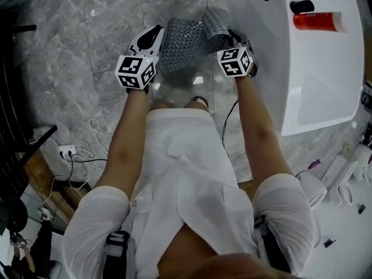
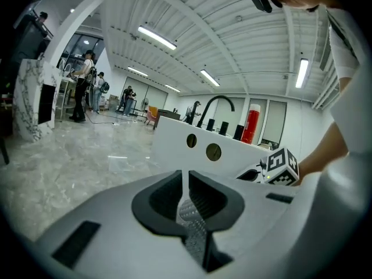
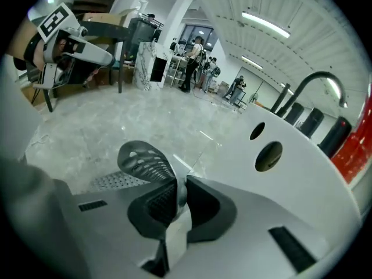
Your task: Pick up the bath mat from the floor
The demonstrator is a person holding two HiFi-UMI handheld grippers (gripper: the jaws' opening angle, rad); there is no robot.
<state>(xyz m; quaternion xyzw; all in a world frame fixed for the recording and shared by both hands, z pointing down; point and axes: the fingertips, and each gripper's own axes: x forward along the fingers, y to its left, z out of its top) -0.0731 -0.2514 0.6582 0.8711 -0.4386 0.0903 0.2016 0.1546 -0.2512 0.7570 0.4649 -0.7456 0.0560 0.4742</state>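
Observation:
The bath mat (image 1: 182, 43) is grey, perforated rubber, and it hangs off the marble floor between my two grippers. My left gripper (image 1: 156, 34) is shut on the mat's left edge. In the left gripper view the mat (image 2: 189, 213) is pinched between the dark pads, jaws (image 2: 186, 182) closed. At the right corner my right gripper (image 1: 228, 37) is shut, and there the mat (image 3: 143, 160) curls up in a fold out of the closed jaws (image 3: 180, 186). Each gripper shows in the other's view: the right one (image 2: 283, 166) and the left one (image 3: 74, 46).
A white bathtub (image 1: 314, 68) stands close on the right, with a red bottle (image 1: 317, 21) and a black faucet (image 3: 308, 86) on its rim. A power strip with cables (image 1: 70, 151) lies on the floor at the left by dark furniture (image 1: 11, 127). People (image 2: 84, 86) stand far off.

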